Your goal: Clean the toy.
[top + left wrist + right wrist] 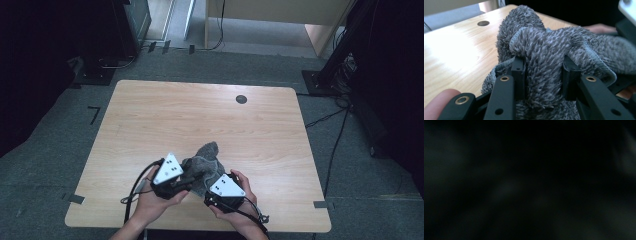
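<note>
Wooden bench [150, 120], grey fluffy towel [207, 155] bunched at near edge, centre. Left gripper [543, 75] clamped on thick towel fold. Right gripper [226, 192] just beside towel, its view dark; open or closed, can't tell.

One grey terry towel [206, 162] lies bunched on one wooden counter [150, 120], toward six o'clock. Two grippers work at it: the left gripper [192, 179] at seven o'clock of the towel, the right gripper [214, 192] at five. One round cable hole [241, 99] sits toward one o'clock.
</note>
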Available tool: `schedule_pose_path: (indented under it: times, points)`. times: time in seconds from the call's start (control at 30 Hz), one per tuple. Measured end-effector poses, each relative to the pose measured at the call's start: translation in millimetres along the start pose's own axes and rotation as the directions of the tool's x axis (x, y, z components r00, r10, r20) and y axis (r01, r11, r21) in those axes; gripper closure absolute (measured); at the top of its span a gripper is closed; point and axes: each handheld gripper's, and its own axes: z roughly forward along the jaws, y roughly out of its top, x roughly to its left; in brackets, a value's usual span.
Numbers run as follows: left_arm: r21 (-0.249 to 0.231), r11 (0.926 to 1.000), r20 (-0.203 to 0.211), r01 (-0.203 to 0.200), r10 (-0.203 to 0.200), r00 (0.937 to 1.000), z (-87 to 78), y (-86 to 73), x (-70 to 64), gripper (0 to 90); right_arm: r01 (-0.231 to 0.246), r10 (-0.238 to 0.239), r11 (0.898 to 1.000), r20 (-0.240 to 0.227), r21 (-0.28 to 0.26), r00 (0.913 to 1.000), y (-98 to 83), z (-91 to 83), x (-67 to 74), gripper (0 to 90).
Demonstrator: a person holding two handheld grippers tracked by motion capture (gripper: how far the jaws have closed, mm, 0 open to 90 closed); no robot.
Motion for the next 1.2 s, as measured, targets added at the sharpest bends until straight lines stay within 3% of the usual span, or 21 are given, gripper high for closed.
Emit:
schedule_pose_path:
  times: [0.03,0.1,0.17,0.27,0.37,0.5,0.57,0.63,0.67,0.7,0.73,0.77,0.8,0.83,0.9,0.97,1.03,1.07,1.13,1.2]
  points:
    - [0.002,1.0,-0.014,-0.005,0.005,0.9999,1.5,-0.2,-0.9,63.5,0.011,-0.011,1.0,0.001,0.002,0.9999,0.3,-0.2,0.8,35.0]
    - [0.015,0.9996,-0.035,0.026,-0.026,0.9991,2.8,-2.5,6.8,63.7,0.014,-0.014,1.0,0.01,0.008,0.9998,-0.1,-0.3,1.8,35.0]
    - [0.026,0.9982,-0.084,0.053,-0.051,0.9952,1.0,-6.7,18.3,63.8,0.014,-0.014,1.0,0.011,0.009,0.9998,-1.0,-0.8,0.9,35.0]
    - [0.027,0.995,-0.121,0.096,-0.092,0.9884,-5.0,-10.2,30.9,63.8,0.003,-0.003,1.0,0.01,0.005,0.9999,-0.9,-1.5,0.1,35.0]
    - [-0.011,0.9949,-0.091,0.1,-0.101,0.9907,-12.0,-5.7,27.2,63.8,-0.005,0.005,1.0,-0.001,-0.007,1.0,0.6,-1.1,0.3,35.0]
    - [-0.032,0.9988,0.017,0.038,-0.037,0.9992,-9.9,1.8,6.7,61.8,-0.005,0.005,1.0,-0.016,-0.004,0.9999,1.3,0.6,2.9,35.0]
    - [-0.005,1.0,-0.01,0.008,-0.008,0.9999,-4.7,0.9,2.5,61.5,-0.001,0.001,1.0,-0.026,-0.011,0.9997,2.3,-0.6,5.0,35.0]
    - [0.004,0.9991,-0.023,0.043,-0.043,0.9988,-3.6,-1.6,8.4,61.6,0.019,-0.019,1.0,-0.021,-0.01,0.9996,4.0,-1.7,6.5,35.0]
    - [0.014,0.9985,-0.049,0.052,-0.052,0.9975,-4.5,-2.7,12.9,61.7,0.028,-0.028,1.0,-0.015,-0.007,0.9995,3.9,-1.4,7.2,35.0]
    - [0.014,0.9985,-0.049,0.052,-0.052,0.9975,-4.5,-2.7,12.9,61.9,0.027,-0.027,1.0,-0.018,-0.009,0.9995,3.7,-1.4,7.3,35.0]
    - [0.03,0.9977,-0.122,0.062,-0.058,0.9909,-8.5,-5.5,23.4,62.0,0.026,-0.026,1.0,-0.019,-0.012,0.9995,3.6,-1.6,6.8,35.0]
    - [0.035,0.9971,-0.154,0.068,-0.062,0.9862,-11.2,-7.0,29.0,62.1,0.019,-0.019,1.0,-0.014,-0.016,0.9997,4.0,-1.6,6.5,35.0]
    - [0.035,0.9971,-0.154,0.068,-0.062,0.9862,-11.2,-7.0,29.0,62.1,0.019,-0.019,1.0,-0.014,-0.016,0.9997,4.0,-1.6,6.5,35.0]
    - [0.024,0.9955,-0.174,0.092,-0.086,0.981,-18.6,-9.0,38.4,62.1,0.0,-0.001,1.0,-0.012,-0.026,0.9999,5.2,-1.8,2.8,35.0]
    - [-0.008,0.9914,-0.133,0.13,-0.13,0.9826,-26.1,-8.6,42.4,62.2,-0.009,0.008,1.0,-0.015,-0.03,0.9999,5.8,-1.7,0.6,35.0]
    - [-0.029,0.9881,-0.069,0.151,-0.153,0.9859,-27.9,-6.4,37.7,62.1,-0.016,0.015,0.999,-0.019,-0.031,0.9997,6.3,-0.8,0.4,35.0]
    - [-0.039,0.9863,0.037,0.16,-0.159,0.9866,-24.7,-3.6,28.4,61.7,-0.007,0.007,1.0,-0.03,-0.027,0.9995,6.8,0.7,3.4,35.0]
    - [-0.036,0.987,0.069,0.156,-0.154,0.9857,-21.6,-2.4,23.4,61.3,-0.001,0.0,1.0,-0.035,-0.03,0.9994,7.3,1.4,5.8,35.0]
    - [-0.017,0.9937,0.047,0.111,-0.11,0.9928,-15.0,-1.9,16.6,60.2,0.017,-0.019,0.999,-0.043,-0.039,0.9989,8.5,0.9,10.1,35.0]
    - [-0.008,0.9941,0.019,0.108,-0.108,0.994,-12.8,-3.1,18.6,60.2,0.032,-0.033,0.999,-0.025,-0.032,0.9991,9.4,-0.9,11.5,35.0]
